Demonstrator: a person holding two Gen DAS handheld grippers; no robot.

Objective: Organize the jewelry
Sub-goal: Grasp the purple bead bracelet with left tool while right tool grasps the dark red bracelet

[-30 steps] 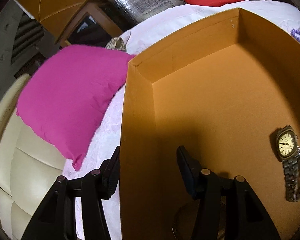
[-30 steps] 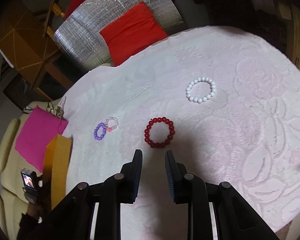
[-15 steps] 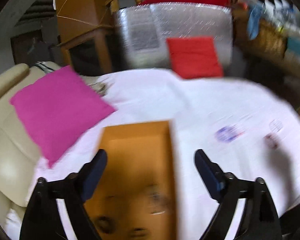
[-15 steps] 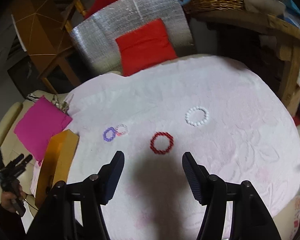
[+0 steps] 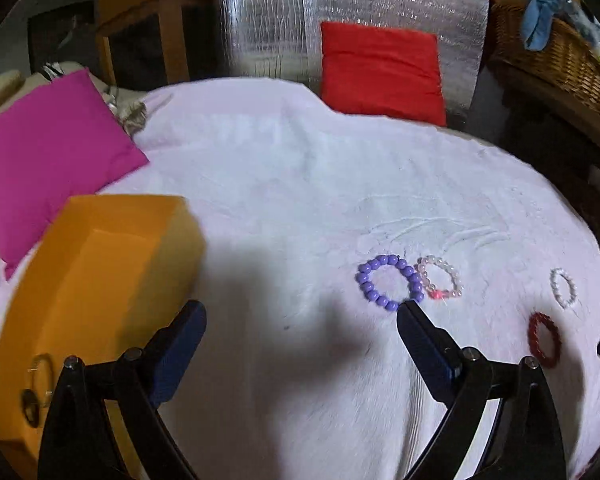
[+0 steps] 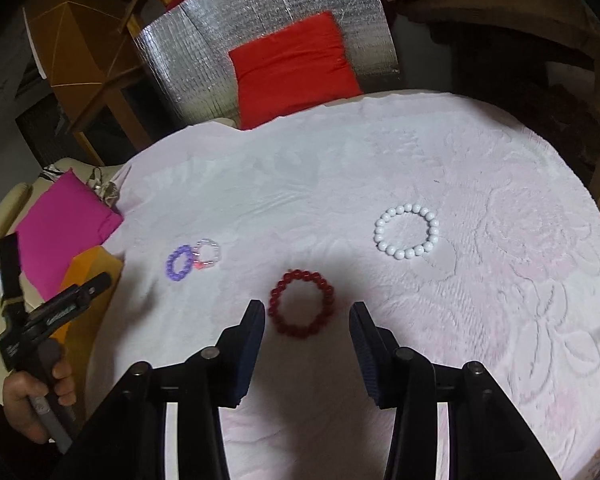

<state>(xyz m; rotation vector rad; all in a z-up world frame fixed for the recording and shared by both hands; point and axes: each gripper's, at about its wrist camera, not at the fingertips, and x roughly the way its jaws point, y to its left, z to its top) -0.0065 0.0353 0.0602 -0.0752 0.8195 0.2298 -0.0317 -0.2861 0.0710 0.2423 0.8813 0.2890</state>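
Four bead bracelets lie on the white cloth: one purple bracelet [image 5: 390, 282] just ahead of the left gripper's right finger, one clear-and-pink bracelet [image 5: 440, 282] touching it on the far side, one dark red bracelet [image 6: 302, 303] just ahead of the right gripper between its fingers, and one white bracelet [image 6: 406, 231] farther ahead and to that gripper's right. There is one orange box [image 5: 96, 280] to the left of the left gripper. Two cushions are in view, one pink cushion [image 5: 48, 160] beyond the box and one red cushion [image 5: 382, 72] far ahead, along with one wicker basket [image 5: 552, 52] off to the far right.
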